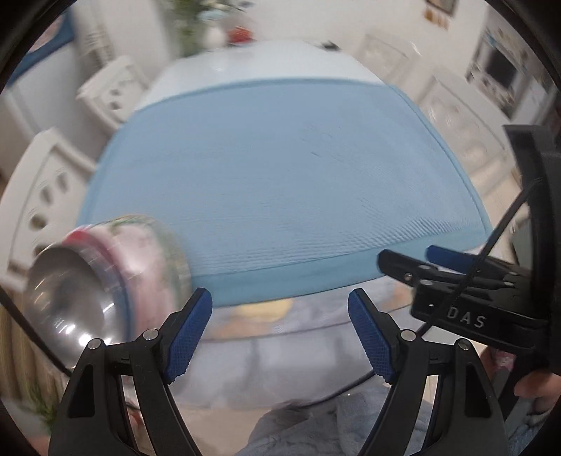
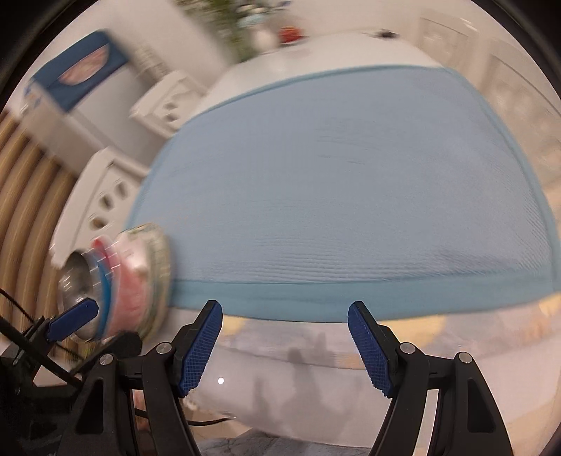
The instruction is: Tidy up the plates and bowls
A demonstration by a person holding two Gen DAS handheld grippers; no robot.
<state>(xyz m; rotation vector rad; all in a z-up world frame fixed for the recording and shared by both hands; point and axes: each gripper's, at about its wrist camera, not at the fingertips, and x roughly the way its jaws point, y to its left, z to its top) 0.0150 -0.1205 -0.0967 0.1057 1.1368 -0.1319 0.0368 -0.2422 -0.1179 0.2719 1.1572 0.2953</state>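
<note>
A stack of bowls and plates (image 1: 115, 280), with a shiny metal bowl at its near end and pink and patterned ones behind, lies at the front left corner of a blue mat (image 1: 280, 182). It also shows in the right wrist view (image 2: 122, 280), blurred. My left gripper (image 1: 278, 333) is open and empty, just right of the stack, off the table's front edge. My right gripper (image 2: 284, 345) is open and empty, near the mat's (image 2: 350, 196) front edge. The right gripper also shows at the right of the left wrist view (image 1: 420, 261).
The mat lies on a white table (image 1: 245, 59). White chairs (image 1: 45, 196) stand along the left side and others (image 1: 463, 122) along the right. A plant and small items (image 1: 210, 24) stand at the far end. A wooden slatted wall (image 2: 28, 182) is at the left.
</note>
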